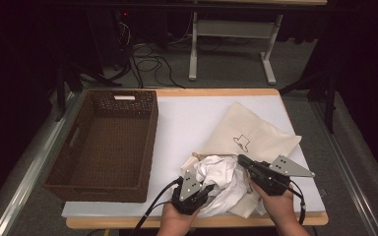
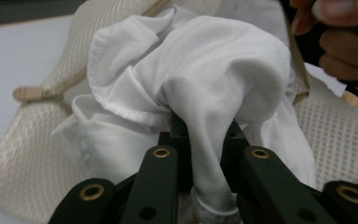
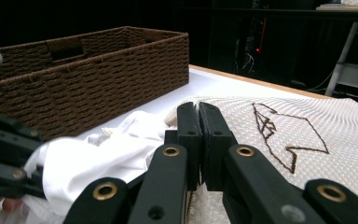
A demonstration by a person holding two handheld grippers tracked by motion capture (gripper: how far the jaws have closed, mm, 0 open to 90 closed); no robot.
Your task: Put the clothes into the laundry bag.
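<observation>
The left gripper (image 2: 200, 140) pinches a fold of the white garment (image 2: 191, 79), its black jaws pressed against the cloth on either side, with a bunched strand of fabric running down between them. In the high view this left gripper (image 1: 200, 189) sits at the near edge of the table, at the lower left side of the crumpled white garment (image 1: 221, 179). The right gripper (image 3: 199, 116) has its jaws pressed flat together, their tips lying at the rim of the cream drawstring bag (image 3: 279, 140), which carries a brown stitched outline. From above, the right gripper (image 1: 243, 161) points left across the mouth of the bag (image 1: 256, 135), where the garment spills out onto the white table mat (image 1: 187, 118). A brown woven basket (image 1: 106, 142) stands on the left side of the table, well apart from the cloth.
</observation>
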